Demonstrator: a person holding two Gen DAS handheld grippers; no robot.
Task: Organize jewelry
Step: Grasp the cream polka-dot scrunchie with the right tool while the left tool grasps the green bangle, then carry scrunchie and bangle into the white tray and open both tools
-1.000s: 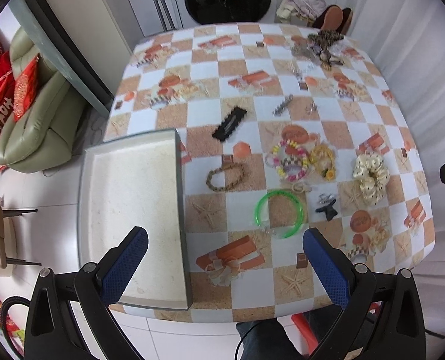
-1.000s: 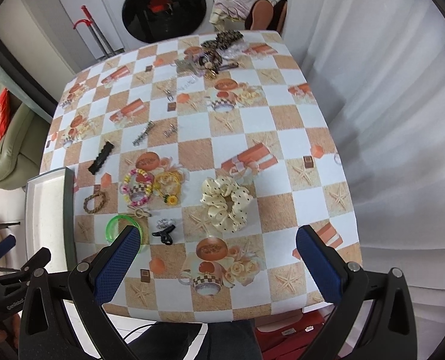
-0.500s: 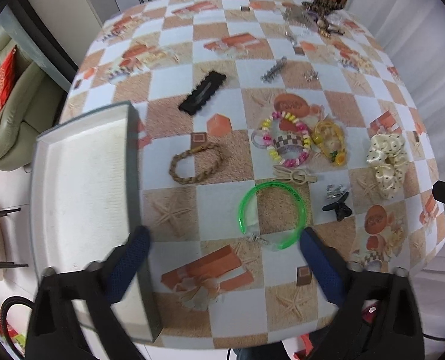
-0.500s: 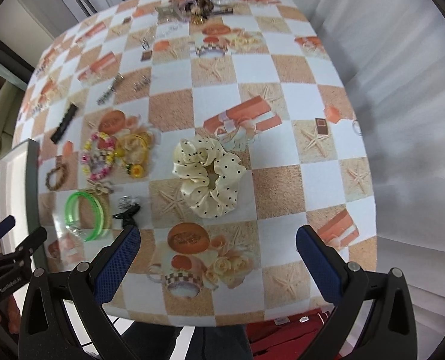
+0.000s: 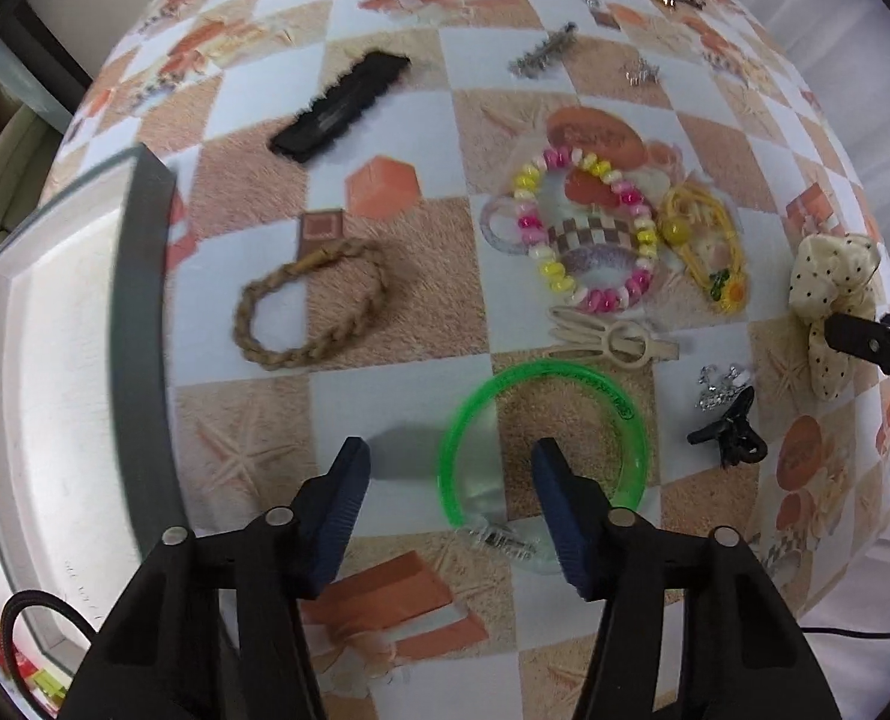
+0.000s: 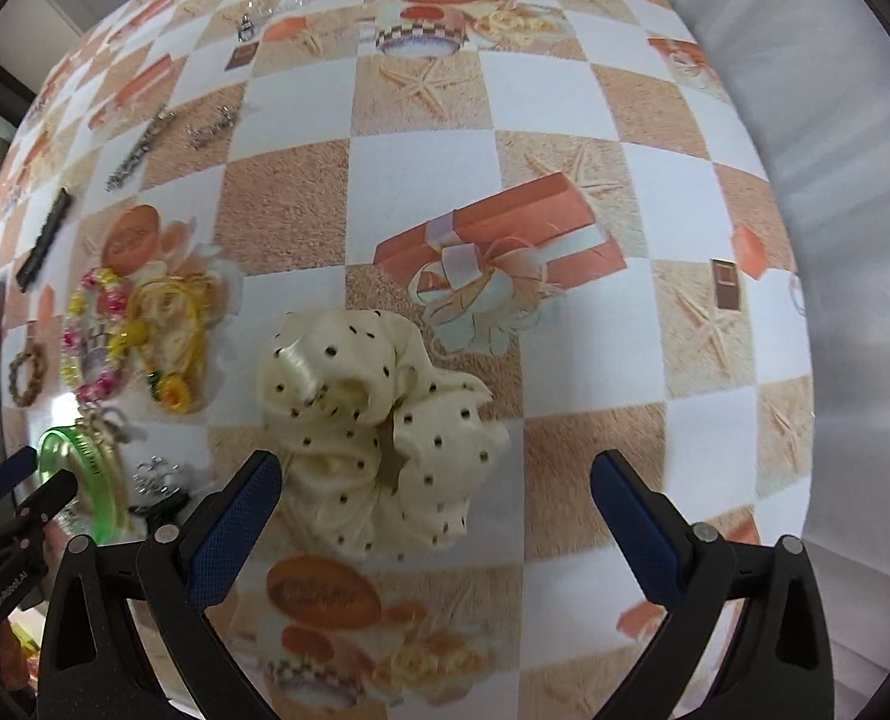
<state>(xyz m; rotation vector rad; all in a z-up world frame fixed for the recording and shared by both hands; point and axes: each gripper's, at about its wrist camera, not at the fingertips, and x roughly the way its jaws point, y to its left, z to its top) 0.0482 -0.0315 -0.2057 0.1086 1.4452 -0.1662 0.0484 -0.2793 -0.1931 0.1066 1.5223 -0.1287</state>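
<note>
Table (image 6: 565,90): covered by a checked cloth of white and sandy squares printed with starfish, orange gift boxes and cups.
Tray (image 5: 54,360): pale, shallow, dark-rimmed, at the table's left edge; nothing shows in the part in view.
Left gripper (image 5: 448,459): points down at the cloth, jaws partly drawn in after just closing; the left side of the green bangle (image 5: 541,444) stands between the blue fingers, one outside the ring and one inside it. No pad presses on it.
Right gripper (image 6: 432,480): jaws wide, narrowing only slightly; the cream dotted scrunchie (image 6: 378,432) lies between the fingers, nearer the left one, ungripped.
Braided bracelet (image 5: 312,312): tan loop between tray and bangle, apart from both.
Bead bracelet (image 5: 583,228): pink, yellow and white, beyond the bangle, beside a yellow hair tie (image 5: 709,246).
Black hair clip (image 5: 342,105): oblong, farther up the table.
Beige clip (image 5: 613,342): just beyond the bangle's far rim.
Black claw clip (image 5: 730,435): right of the bangle, beside a small silver piece (image 5: 718,387).
</note>
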